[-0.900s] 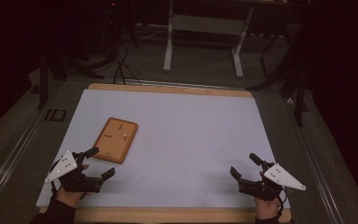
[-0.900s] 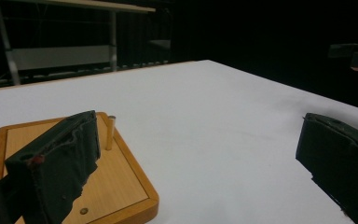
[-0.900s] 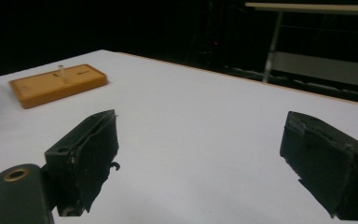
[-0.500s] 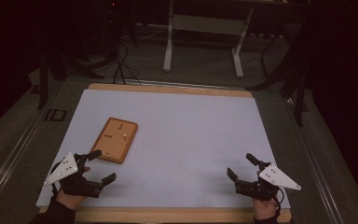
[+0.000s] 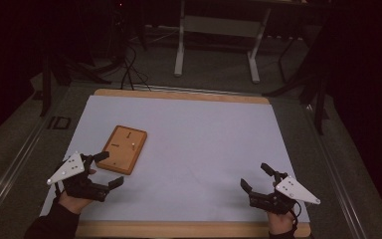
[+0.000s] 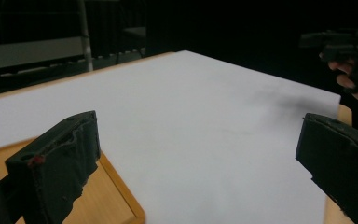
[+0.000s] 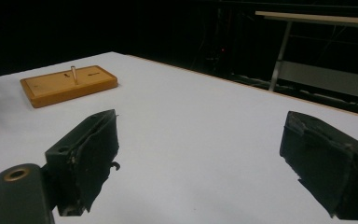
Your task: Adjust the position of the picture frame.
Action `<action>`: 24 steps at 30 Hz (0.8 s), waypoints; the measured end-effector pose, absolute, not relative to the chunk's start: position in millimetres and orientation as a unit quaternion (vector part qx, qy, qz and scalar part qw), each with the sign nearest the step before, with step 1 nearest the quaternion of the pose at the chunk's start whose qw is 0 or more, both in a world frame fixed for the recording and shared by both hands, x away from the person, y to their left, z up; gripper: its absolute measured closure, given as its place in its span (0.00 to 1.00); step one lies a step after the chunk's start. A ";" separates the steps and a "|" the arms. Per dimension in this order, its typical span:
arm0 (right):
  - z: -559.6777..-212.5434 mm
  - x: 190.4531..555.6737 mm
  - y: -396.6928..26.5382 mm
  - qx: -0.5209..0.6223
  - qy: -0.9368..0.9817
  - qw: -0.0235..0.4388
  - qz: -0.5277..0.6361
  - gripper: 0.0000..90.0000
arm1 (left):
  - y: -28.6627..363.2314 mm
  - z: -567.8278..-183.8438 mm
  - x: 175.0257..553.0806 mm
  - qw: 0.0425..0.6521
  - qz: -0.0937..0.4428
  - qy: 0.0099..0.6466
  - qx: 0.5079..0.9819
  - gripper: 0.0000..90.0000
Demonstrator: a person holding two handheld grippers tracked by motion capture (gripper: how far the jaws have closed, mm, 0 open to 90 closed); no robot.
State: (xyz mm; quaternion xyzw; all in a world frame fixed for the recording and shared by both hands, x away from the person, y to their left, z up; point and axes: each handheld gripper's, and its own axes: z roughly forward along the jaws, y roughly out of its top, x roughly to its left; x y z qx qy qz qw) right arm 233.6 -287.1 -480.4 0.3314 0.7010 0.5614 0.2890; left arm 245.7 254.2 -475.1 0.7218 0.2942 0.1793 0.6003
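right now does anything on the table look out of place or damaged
Only small things. The wooden block lies askew, turned at an angle to the edges of the table, with a small peg standing upright on it. The black pads on the jaws of both grippers look ragged along their edges. Nothing is spilled.

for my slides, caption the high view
Two open hand-held tongs, left and right, rest on a white table near a wooden block.

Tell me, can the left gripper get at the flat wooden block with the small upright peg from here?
Probably yes: the left gripper is open right beside the wooden block, with nothing between them on the white sheet.
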 end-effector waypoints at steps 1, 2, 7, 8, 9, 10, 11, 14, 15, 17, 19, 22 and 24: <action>-480.2 233.2 -286.6 0.332 0.700 0.289 0.562 0.12 | 254.8 -473.7 248.7 0.597 0.184 0.295 0.723 0.00; -480.0 233.1 -286.5 0.331 0.701 0.291 0.561 0.12 | 255.4 -472.5 251.8 0.596 0.184 0.294 0.724 0.00; -480.2 233.6 -285.5 0.324 0.705 0.295 0.557 0.14 | 255.6 -466.9 268.2 0.590 0.185 0.296 0.728 0.01; -480.5 233.7 -285.2 0.323 0.706 0.295 0.557 0.14 | 254.9 -466.3 271.5 0.590 0.183 0.294 0.729 0.01; -480.6 234.1 -285.1 0.322 0.707 0.291 0.558 0.14 | 253.7 -465.9 274.7 0.587 0.186 0.294 0.731 0.01; -480.7 234.2 -285.0 0.321 0.708 0.289 0.559 0.14 | 253.0 -466.0 278.0 0.585 0.186 0.292 0.733 0.01; -480.7 234.1 -284.7 0.320 0.707 0.292 0.559 0.14 | 252.3 -466.6 281.5 0.583 0.185 0.292 0.735 0.01; -480.3 233.4 -284.5 0.319 0.706 0.291 0.562 0.14 | 250.1 -471.4 291.7 0.578 0.183 0.297 0.738 0.03; -480.1 233.1 -284.6 0.320 0.705 0.289 0.563 0.14 | 249.4 -473.9 295.3 0.576 0.181 0.299 0.739 0.04; -479.9 232.6 -284.9 0.321 0.702 0.294 0.564 0.14 | 247.6 -479.1 301.9 0.570 0.180 0.305 0.741 0.06; -479.3 232.6 -286.0 0.322 0.700 0.292 0.566 0.14 | 246.3 -484.6 308.6 0.564 0.175 0.306 0.746 0.10; -479.1 232.5 -286.6 0.323 0.699 0.290 0.568 0.14 | 245.1 -492.1 318.7 0.542 0.175 0.312 0.761 0.17; -479.7 232.8 -286.3 0.321 0.701 0.288 0.568 0.14 | 245.9 -497.0 325.2 0.531 0.169 0.313 0.769 0.24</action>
